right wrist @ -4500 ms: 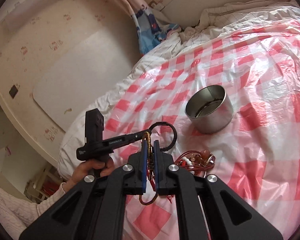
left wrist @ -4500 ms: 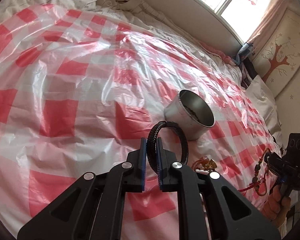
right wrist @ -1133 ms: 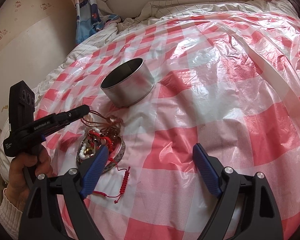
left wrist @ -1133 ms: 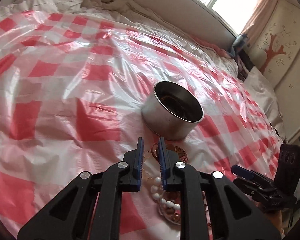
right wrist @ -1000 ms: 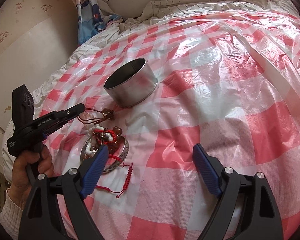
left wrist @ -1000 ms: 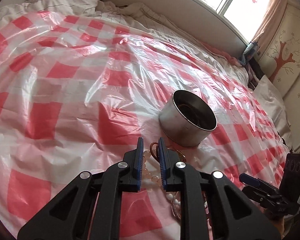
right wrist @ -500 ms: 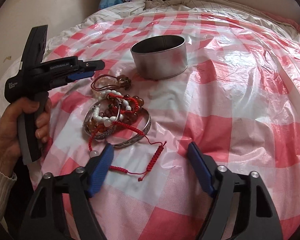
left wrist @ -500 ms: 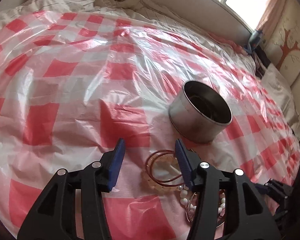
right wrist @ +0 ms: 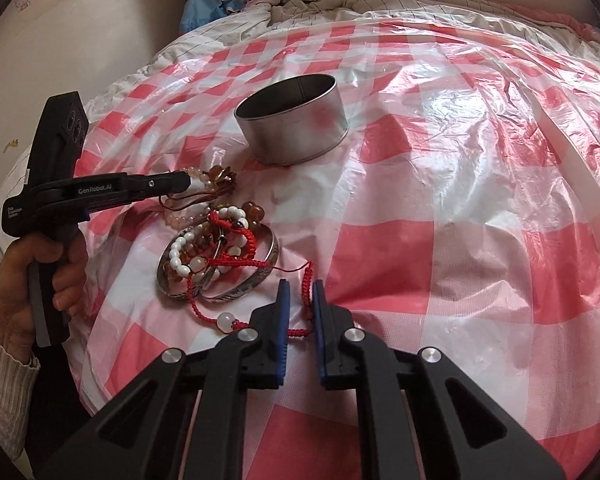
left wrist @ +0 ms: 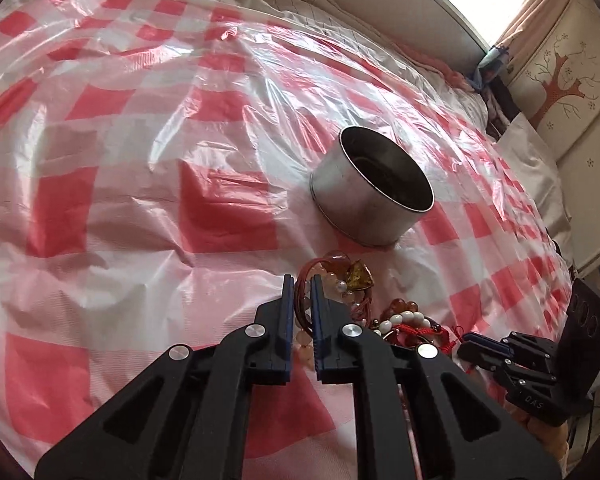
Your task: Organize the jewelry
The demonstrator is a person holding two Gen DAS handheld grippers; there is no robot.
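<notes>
Your left gripper [left wrist: 301, 278] had just been closing and pinched the brown cord bracelet with pale beads and an amber charm [left wrist: 342, 276], at five o'clock from the round silver metal tin [left wrist: 370, 188] on the red-and-white checked plastic sheet [left wrist: 140, 160]. Your right gripper [right wrist: 298, 286] had also just been closing, its blue pads nipping the red braided cord bracelet [right wrist: 309, 280]. The heap of bangles and white-bead bracelets [right wrist: 216, 256] lay at its ten o'clock, near the tin at twelve.
</notes>
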